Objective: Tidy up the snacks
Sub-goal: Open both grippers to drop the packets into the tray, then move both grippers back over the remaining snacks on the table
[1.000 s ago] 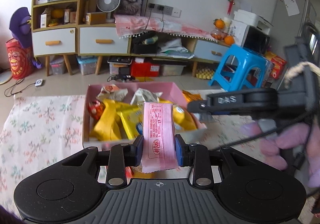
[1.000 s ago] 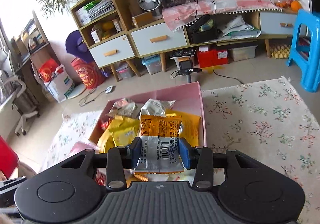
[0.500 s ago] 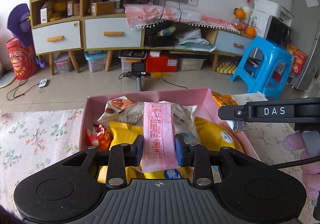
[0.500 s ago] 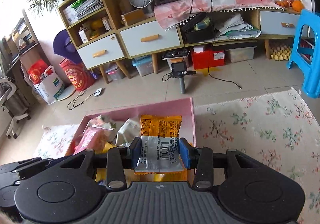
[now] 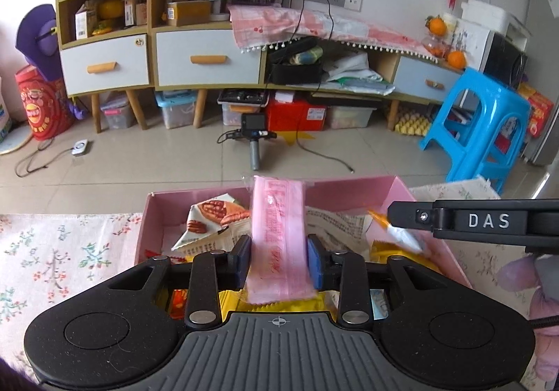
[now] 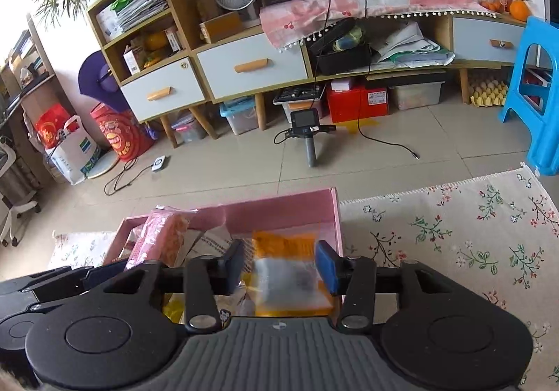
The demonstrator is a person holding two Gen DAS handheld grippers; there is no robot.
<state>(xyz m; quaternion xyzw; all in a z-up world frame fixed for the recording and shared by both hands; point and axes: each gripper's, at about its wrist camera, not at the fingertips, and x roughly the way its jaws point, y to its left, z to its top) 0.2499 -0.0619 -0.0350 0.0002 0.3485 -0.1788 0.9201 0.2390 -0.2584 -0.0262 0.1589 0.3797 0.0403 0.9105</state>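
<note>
While hovering above the pink box (image 5: 349, 186), holds a pink packet (image 5: 277, 216) upright in the left gripper (image 5: 278, 251). Grips it between the blue pads, right at its long edges, with the jaws just starting to ease apart. Keeps the packet's lower end hanging below the pads, over the yellow wrappers in the box, and its top edge level with the box's far wall.

In the right gripper (image 6: 281, 261), lets go: jaws opening, pads standing clear of the orange packet (image 6: 283, 244) on at least the left side. Shows that packet blurred between the pads, over the right end of the box (image 6: 279, 205), close to its right wall. From the left wrist view, shows the same packet (image 5: 398, 233) tilted just under the right gripper's tip.

Inside the box, finds a pecan-printed packet (image 5: 213, 212) leaning at the back left, beside printed white wrappers. Under the box, a flowered cloth (image 6: 454, 233). Beyond it, on the tiled floor, a small camera on a handle (image 5: 253, 132) and, further right, a blue stool (image 5: 489, 118).
</note>
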